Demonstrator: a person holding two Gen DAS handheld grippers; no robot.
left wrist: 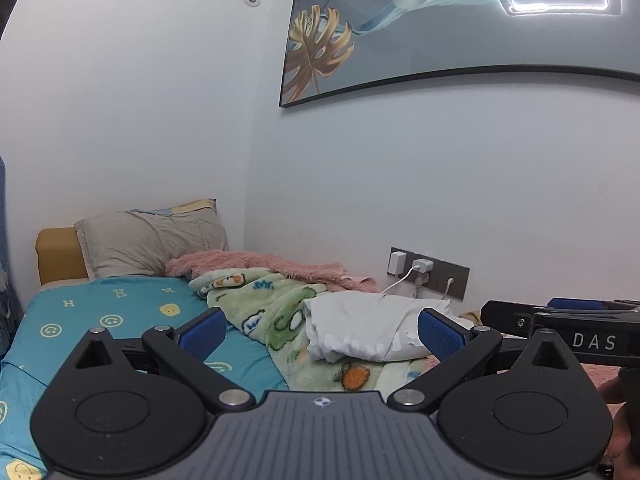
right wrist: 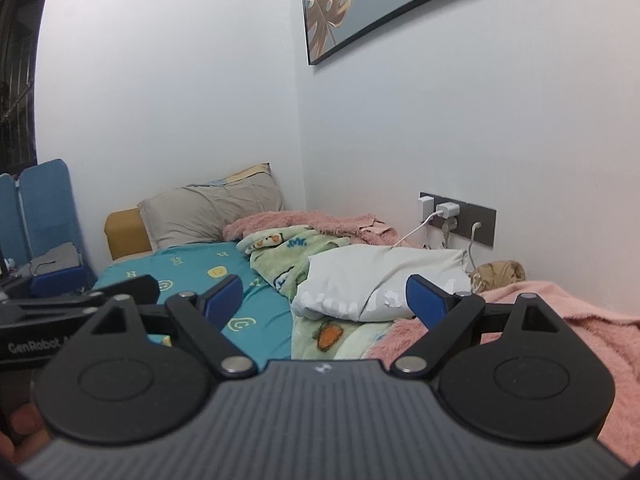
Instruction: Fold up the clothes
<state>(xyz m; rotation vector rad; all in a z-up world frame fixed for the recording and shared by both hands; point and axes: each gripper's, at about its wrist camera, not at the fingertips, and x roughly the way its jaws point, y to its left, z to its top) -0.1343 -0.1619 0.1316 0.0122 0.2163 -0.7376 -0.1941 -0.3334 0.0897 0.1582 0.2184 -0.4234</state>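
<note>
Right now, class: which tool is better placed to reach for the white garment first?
Probably the left tool: the white garment lies straight ahead between its open fingers. In the right tool's view it sits likewise ahead, so the edge is slight.

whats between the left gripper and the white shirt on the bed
In the left wrist view, only the green cartoon-print blanket lies between the open left gripper and the crumpled white shirt, which rests on it.
</note>
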